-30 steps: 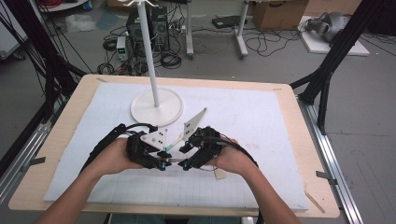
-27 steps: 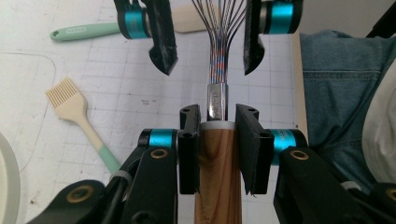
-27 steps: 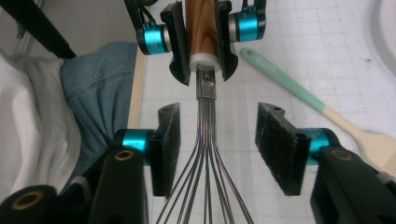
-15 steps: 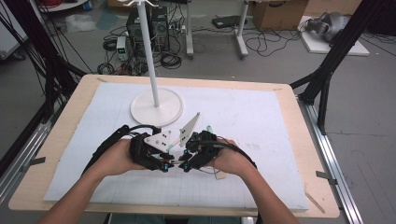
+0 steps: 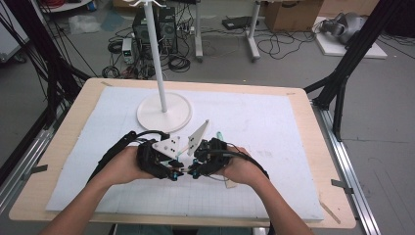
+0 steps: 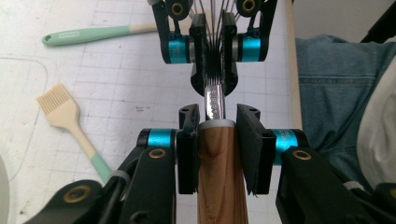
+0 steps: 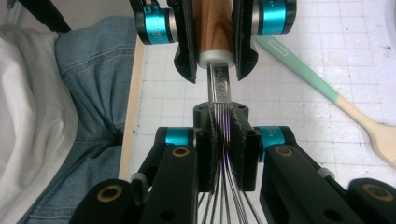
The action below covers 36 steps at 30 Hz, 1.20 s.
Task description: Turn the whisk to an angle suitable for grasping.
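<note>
We are working in a room with a grey floor and lots of cables. Our counter (image 5: 58,161) is made of wood and is covered by a big white mat (image 5: 264,122) with a grid on it. A tall white stand (image 5: 163,108) is standing at the far side of the mat.

Nearer to us, our two hands are coming together over the mat. Between them we are holding a whisk (image 6: 217,140). It has a wooden handle (image 6: 219,177) and thin metal wires (image 7: 225,154).

Our left tool (image 5: 164,161) is closed on the wooden handle, right by its silver end. In the left gripper view, the two black jaws are pressing on the handle from both sides. Our right tool (image 5: 205,159) is almost fully closed on the wires, where they are bunching together near the metal neck. In the right gripper view, the wires are running down between its jaws.

So both tools are gripping the whisk at once, up off the mat. We think we are passing it from one tool to the other. We cannot tell which way it is going.

Next, one tool needs to open slowly while the other is keeping a firm grip. The wires are thin and may slip.

A small pastry brush (image 6: 65,116) and a green-handled spatula (image 6: 93,33) are lying on the mat nearby.
</note>
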Available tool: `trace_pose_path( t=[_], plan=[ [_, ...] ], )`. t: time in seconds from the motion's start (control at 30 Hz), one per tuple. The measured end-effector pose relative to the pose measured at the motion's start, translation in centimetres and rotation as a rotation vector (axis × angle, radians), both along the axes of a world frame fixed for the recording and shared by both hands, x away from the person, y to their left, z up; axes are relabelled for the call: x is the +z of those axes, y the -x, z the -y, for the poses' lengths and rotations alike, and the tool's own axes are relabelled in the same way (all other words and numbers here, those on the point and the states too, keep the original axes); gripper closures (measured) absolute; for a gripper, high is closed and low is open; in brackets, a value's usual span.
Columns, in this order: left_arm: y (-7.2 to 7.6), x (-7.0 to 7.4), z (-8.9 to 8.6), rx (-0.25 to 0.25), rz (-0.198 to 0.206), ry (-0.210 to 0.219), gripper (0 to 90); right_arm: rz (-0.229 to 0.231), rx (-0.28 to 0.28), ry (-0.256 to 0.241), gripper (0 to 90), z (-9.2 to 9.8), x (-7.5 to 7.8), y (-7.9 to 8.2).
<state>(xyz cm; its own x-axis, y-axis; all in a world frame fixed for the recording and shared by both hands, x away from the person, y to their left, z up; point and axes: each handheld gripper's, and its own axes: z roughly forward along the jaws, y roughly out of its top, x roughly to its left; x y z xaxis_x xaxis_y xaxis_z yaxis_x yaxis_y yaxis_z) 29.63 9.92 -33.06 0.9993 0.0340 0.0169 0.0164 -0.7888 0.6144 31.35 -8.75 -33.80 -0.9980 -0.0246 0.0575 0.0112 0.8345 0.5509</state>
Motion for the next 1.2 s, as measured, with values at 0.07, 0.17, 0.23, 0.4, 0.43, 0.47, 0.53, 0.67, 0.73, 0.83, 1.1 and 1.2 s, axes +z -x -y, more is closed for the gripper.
trace_pose_path(
  t=[0.07,0.17,0.23,0.4,0.43,0.47,0.53,0.67,0.73,0.83,1.1,1.2],
  plan=[
    [0.1,0.1,-0.2,0.009,0.0,0.008,68.5,0.005,-0.001,0.002,82.7,0.1,0.0,0.1],
    [0.0,0.3,-0.8,0.026,-0.004,0.034,62.9,0.014,0.0,0.009,82.7,0.2,-0.1,0.2],
    [0.0,0.4,-1.2,0.027,-0.004,0.047,62.6,0.017,-0.009,-0.003,82.7,0.5,-0.2,0.1],
    [0.1,0.6,-2.6,0.056,0.009,0.064,58.3,0.024,-0.031,-0.013,82.6,1.1,-0.2,0.1],
    [0.1,0.6,-3.0,0.069,0.005,0.067,57.5,0.019,-0.03,-0.016,82.6,1.2,-0.2,0.1],
    [0.1,0.5,-3.3,0.073,0.001,0.074,57.1,0.024,-0.035,-0.012,82.6,1.3,-0.1,0.1],
    [0.1,0.6,-3.9,0.079,0.005,0.082,56.8,0.026,-0.044,-0.023,82.6,1.5,0.0,0.1],
    [0.2,0.7,-4.9,0.096,0.008,0.104,55.7,0.026,-0.058,-0.035,82.5,1.9,0.2,0.0],
    [0.1,0.7,-5.4,0.106,0.009,0.108,55.0,0.031,-0.057,-0.043,82.5,2.0,0.2,0.0],
    [0.2,0.6,-5.9,0.113,0.008,0.114,55.7,0.041,-0.058,-0.059,82.5,2.2,0.4,0.0],
    [0.1,0.5,-6.3,0.111,-0.001,0.115,58.5,0.039,-0.057,-0.079,82.4,2.1,0.6,0.1],
    [0.0,0.4,-6.3,0.103,-0.014,0.12,61.5,0.043,-0.05,-0.082,82.4,1.9,0.7,0.2]
  ],
)
